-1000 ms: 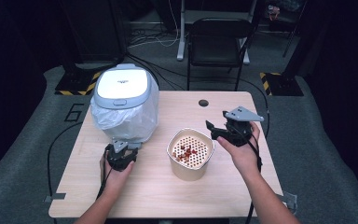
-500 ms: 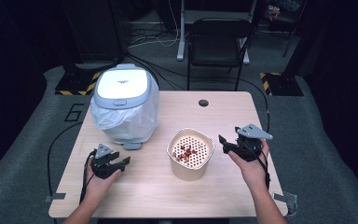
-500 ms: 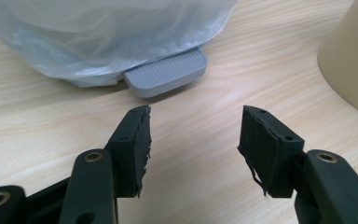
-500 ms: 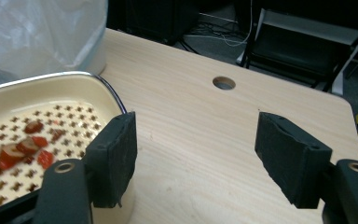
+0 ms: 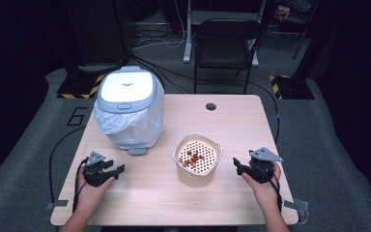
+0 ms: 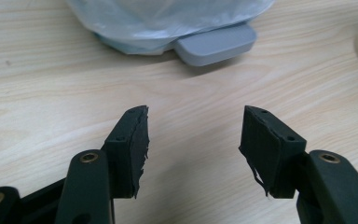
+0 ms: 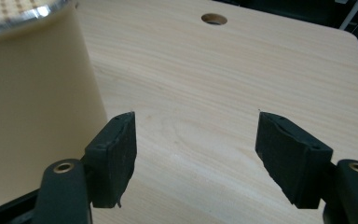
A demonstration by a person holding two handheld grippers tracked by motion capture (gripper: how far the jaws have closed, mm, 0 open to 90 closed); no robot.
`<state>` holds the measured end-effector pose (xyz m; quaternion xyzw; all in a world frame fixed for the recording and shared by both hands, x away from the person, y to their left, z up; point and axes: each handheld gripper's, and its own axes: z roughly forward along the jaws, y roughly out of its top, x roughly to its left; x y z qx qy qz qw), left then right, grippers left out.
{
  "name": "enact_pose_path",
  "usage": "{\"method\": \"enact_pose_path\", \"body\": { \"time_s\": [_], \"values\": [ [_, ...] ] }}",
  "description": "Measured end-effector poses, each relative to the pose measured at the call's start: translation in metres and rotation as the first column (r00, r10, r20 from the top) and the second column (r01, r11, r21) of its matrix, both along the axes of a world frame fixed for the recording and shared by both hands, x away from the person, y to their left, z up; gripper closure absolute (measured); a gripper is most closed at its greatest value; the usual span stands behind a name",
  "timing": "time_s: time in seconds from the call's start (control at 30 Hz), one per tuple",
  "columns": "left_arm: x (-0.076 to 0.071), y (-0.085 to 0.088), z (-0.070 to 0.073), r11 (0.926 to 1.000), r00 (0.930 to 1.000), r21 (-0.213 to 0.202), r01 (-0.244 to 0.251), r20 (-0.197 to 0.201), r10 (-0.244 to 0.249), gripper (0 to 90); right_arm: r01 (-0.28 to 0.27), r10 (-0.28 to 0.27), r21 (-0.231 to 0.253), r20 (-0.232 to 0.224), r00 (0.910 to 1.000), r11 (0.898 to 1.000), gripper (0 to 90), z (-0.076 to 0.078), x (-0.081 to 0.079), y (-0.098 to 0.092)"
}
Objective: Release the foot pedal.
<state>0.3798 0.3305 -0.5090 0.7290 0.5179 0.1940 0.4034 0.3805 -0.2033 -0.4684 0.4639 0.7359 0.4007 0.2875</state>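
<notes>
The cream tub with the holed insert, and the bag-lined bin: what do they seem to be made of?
The cream tub looks like smooth matte plastic, going by its even colour; its rim shines silvery in the right gripper view, perhaps metal. The bin has a glossy lid, probably plastic, and its bag is thin, crinkled, translucent film.

Overhead light falls on the pale wooden counter (image 5: 232, 121), leaving it evenly bright while the surrounding floor and background sink into near-black. Soft, short shadows lie under the lined bin (image 5: 128, 108) and the cream container (image 5: 197, 159). The bin's white lid shows mild glare. The high view is slightly soft and grainy; both gripper views are sharper, with near foreground parts a little blurred.
</notes>
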Motion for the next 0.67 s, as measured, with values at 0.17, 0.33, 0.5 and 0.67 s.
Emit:
{"method": "enact_pose_path", "body": {
  "time_s": [0.17,0.33,0.5,0.67],
  "values": [
    [0.002,0.01,-0.003,0.9999,0.9999,0.007,-0.013,0.004,0.013,40.9,-0.014,0.013,-0.026,-0.025,0.9996,1.0,29.0,-0.021,-0.001,0.0],
    [0.005,0.017,-0.009,0.999,0.9996,0.034,-0.027,0.005,0.027,40.2,-0.063,0.061,-0.048,-0.049,0.997,0.997,29.1,-0.035,0.001,0.004],
    [0.006,0.02,-0.011,0.9989,0.999,0.016,-0.044,0.003,0.044,38.8,-0.1,0.097,-0.053,-0.058,0.9937,0.994,29.1,-0.042,0.003,0.009],
    [0.007,0.022,-0.012,0.9981,0.9983,0.017,-0.059,0.006,0.059,38.4,-0.111,0.106,-0.068,-0.074,0.9916,0.991,28.8,-0.047,0.004,0.012]
  ]
}}
